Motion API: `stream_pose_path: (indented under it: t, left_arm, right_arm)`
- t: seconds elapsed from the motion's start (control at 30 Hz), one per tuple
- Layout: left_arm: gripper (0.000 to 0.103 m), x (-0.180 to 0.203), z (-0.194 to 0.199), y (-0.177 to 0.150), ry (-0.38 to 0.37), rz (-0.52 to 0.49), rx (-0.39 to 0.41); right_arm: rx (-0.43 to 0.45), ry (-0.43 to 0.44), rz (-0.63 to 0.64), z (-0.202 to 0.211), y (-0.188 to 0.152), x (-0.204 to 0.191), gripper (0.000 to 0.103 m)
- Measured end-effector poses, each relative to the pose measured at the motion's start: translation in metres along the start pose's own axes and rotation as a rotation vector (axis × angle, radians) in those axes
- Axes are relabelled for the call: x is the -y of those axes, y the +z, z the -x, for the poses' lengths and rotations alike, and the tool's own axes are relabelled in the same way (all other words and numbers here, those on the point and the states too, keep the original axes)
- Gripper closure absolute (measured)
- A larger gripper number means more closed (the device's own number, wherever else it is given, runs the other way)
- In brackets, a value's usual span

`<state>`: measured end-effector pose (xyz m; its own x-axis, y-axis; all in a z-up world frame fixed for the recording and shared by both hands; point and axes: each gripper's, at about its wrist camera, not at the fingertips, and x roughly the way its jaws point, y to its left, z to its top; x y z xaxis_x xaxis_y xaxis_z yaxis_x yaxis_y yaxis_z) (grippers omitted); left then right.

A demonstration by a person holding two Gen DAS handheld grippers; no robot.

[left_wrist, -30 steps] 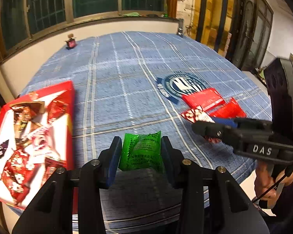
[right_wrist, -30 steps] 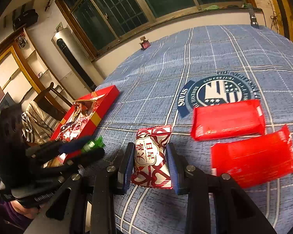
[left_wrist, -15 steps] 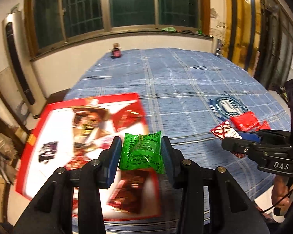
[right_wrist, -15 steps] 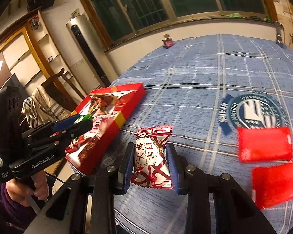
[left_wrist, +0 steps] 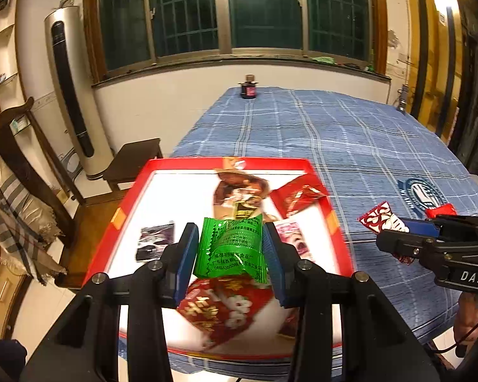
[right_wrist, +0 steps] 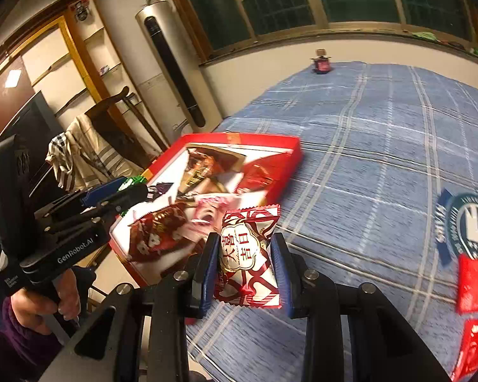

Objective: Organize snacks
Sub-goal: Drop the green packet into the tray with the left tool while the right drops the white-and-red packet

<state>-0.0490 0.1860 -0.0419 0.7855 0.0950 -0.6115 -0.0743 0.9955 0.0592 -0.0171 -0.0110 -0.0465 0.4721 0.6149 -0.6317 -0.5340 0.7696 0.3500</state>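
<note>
Between the blue pads of the left gripper (left_wrist: 229, 251), closest to the left wrist camera, a green snack packet (left_wrist: 231, 248) is pinched upright, its printed face toward the lens, both pads pressing its side edges. Just beneath and beyond it lies the red snack box (left_wrist: 124, 213), open, with a white floor and a red rim, sitting at the near corner of a table covered in a blue plaid tablecloth (left_wrist: 318, 133). Inside the box are several wrapped snacks: a large dark-red packet with white characters (left_wrist: 223, 312) nearest, a small dark packet (left_wrist: 154, 238) at the left, a pink-and-white one (left_wrist: 290, 235) at the right, a brown packet (left_wrist: 239, 191) and a red one (left_wrist: 298, 194) toward the far rim.

To the right, over the cloth just beside the box, the right gripper (right_wrist: 243, 261) is narrowed onto a red-and-white candy packet (right_wrist: 247, 254) with gold-ringed characters, gripped by its sides and clear of the table. In the right wrist view the left gripper appears at the left, over the box's near end, carried by a hand (right_wrist: 44, 305) with a purple sleeve.

Farther right on the cloth lie two plain red packets (right_wrist: 474, 283), blurred, next to a round navy emblem (left_wrist: 422, 194) printed on the fabric. At the table's far edge stands a small dark jar (left_wrist: 248, 89), with the barred window (left_wrist: 264, 9) behind and a tall floor air conditioner (left_wrist: 70, 89) at the left.
</note>
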Motion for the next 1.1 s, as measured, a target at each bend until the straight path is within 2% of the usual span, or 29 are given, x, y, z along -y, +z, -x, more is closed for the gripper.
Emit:
stream_pose_path:
  t: [0.27,0.5,0.6,0.67,0.73,0.77,0.83,0.87,0.93,1.1]
  left_arm:
    - [0.064,-0.024,-0.012,-0.004,0.03,0.03,-0.013]
    - [0.064,-0.046,-0.026,0.006,0.06,0.05,-0.022]
    - [0.063,-0.046,-0.03,0.013,0.036,0.042,-0.019]
    - [0.055,-0.044,-0.033,0.017,0.025,0.043,-0.029]
    - [0.032,-0.044,-0.032,0.017,0.024,0.061,-0.027]
    - [0.029,-0.044,-0.031,0.016,0.022,0.069,-0.023]
    - [0.028,-0.043,-0.03,0.012,0.021,0.073,-0.019]
    - [0.028,-0.041,-0.03,0.01,0.021,0.07,-0.025]
    - [0.028,-0.038,-0.032,0.007,0.018,0.074,-0.041]
    - [0.028,-0.017,-0.029,0.002,-0.042,0.064,-0.062]
  right_arm:
    - [-0.02,0.02,0.036,-0.022,0.01,-0.024,0.07]
    - [-0.038,0.016,0.048,-0.044,0.025,-0.034,0.07]
    - [-0.019,0.013,0.069,-0.056,0.039,-0.043,0.069]
    - [0.005,-0.008,0.079,-0.064,0.049,-0.048,0.067]
    - [0.008,-0.04,0.091,-0.069,0.056,-0.05,0.065]
    - [0.012,-0.045,0.08,-0.069,0.056,-0.047,0.063]
    - [0.015,-0.03,0.039,-0.064,0.052,-0.035,0.042]
    - [0.016,-0.02,0.024,-0.061,0.048,-0.029,0.039]
    - [0.017,-0.028,0.003,-0.053,0.038,-0.015,0.037]
    - [0.014,-0.074,-0.065,-0.026,0.009,0.024,0.037]
